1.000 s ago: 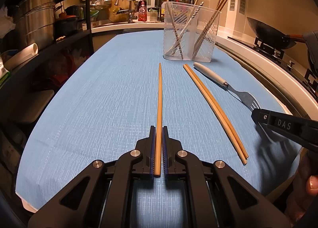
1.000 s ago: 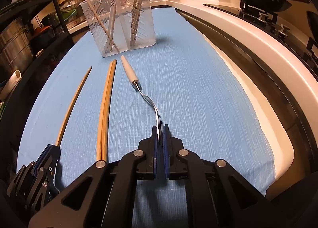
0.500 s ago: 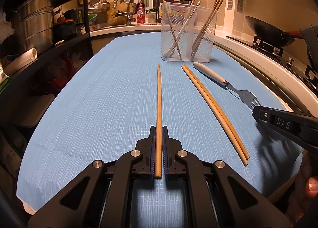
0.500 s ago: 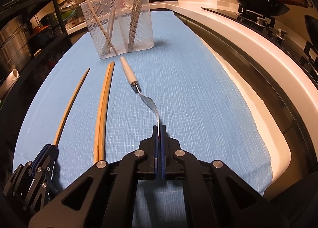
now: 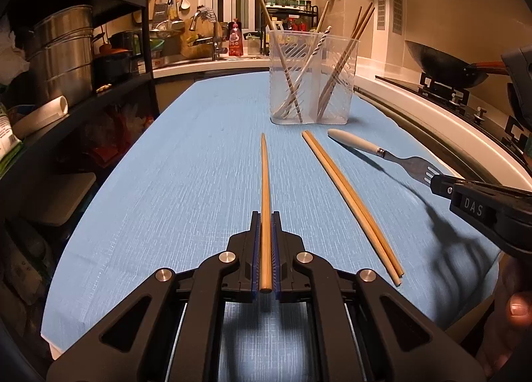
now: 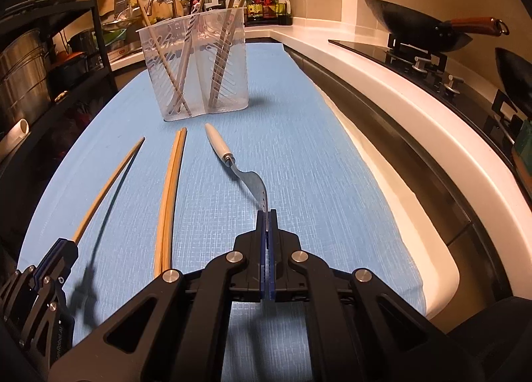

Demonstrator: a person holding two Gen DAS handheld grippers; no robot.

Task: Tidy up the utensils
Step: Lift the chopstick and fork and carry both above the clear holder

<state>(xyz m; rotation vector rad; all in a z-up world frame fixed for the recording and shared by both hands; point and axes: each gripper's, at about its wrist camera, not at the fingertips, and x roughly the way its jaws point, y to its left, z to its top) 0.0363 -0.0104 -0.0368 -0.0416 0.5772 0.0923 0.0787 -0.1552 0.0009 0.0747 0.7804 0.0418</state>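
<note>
My left gripper (image 5: 265,215) is shut on the near end of a wooden chopstick (image 5: 264,179) and holds it off the blue cloth (image 5: 186,182), its far end pointing at the clear utensil holder (image 5: 312,79). In the right wrist view my right gripper (image 6: 267,214) is shut on the tines of a white-handled fork (image 6: 232,159), which is lifted with its shadow on the cloth below. A pair of chopsticks (image 6: 171,189) lies flat between the two. Several chopsticks stand in the holder (image 6: 196,66). The left gripper (image 6: 56,259) shows at the lower left, the right gripper (image 5: 435,184) at the right.
A black shelf rack (image 5: 99,49) with steel pots stands along the left. To the right runs a white counter (image 6: 399,89) with a hob and a black wok (image 6: 419,26). A sink and bottles fill the back. A hand (image 5: 518,308) shows at the lower right.
Both grippers have tilted upward, lifting the chopstick and the fork off the cloth. The right gripper's jaws closed tight on the fork's tines.
</note>
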